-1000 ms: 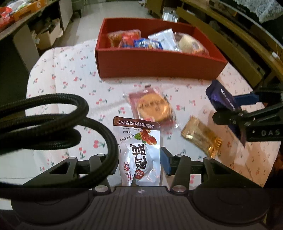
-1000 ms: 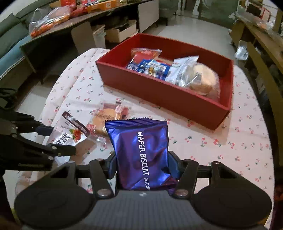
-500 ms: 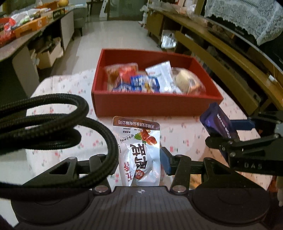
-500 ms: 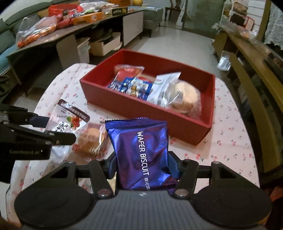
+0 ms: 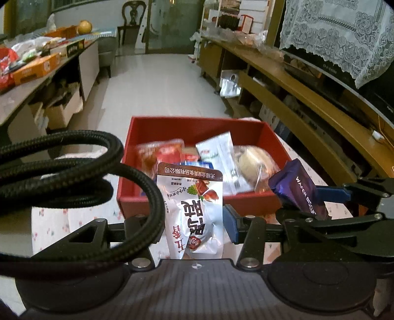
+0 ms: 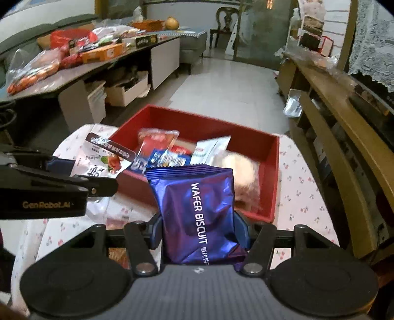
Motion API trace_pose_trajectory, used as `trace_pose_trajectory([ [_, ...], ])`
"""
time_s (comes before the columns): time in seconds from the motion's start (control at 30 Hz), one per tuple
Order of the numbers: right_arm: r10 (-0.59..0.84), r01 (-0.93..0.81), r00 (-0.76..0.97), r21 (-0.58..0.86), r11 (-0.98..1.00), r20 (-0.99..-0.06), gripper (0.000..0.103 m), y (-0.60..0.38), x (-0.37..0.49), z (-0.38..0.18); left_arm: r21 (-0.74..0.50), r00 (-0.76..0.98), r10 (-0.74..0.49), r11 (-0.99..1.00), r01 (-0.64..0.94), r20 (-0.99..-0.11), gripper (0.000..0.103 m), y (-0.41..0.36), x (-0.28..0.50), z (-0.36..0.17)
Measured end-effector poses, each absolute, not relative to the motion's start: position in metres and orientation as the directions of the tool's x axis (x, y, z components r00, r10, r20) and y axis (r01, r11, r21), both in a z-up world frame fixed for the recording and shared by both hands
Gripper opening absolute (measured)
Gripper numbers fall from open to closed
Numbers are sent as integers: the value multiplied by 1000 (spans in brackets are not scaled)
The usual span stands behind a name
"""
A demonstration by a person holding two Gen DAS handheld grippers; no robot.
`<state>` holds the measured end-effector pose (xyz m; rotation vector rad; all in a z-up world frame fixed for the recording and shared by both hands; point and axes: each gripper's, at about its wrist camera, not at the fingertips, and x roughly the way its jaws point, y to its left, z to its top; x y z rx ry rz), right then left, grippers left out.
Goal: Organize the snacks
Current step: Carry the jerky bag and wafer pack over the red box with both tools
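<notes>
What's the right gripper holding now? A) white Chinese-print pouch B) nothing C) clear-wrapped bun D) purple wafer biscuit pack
D: in the right wrist view the right gripper is clamped on the purple wafer biscuit pack, in front of the red box; the white pouch sits in the left gripper.

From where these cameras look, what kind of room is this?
Most likely a home living room: a carved wooden chair at the far end, a lace cloth draped over a long wooden shelf, and a flowered tablecloth under the red box.
</notes>
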<state>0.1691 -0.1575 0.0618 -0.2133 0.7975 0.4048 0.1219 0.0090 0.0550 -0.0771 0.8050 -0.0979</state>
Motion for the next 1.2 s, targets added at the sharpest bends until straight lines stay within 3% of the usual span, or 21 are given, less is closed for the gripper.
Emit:
trace_pose_trajectory([
  [1.2,228,-354,675,-36,935,-702,75,-146,257,56,-37,702,-45,999,27,-711,55,0,199,45],
])
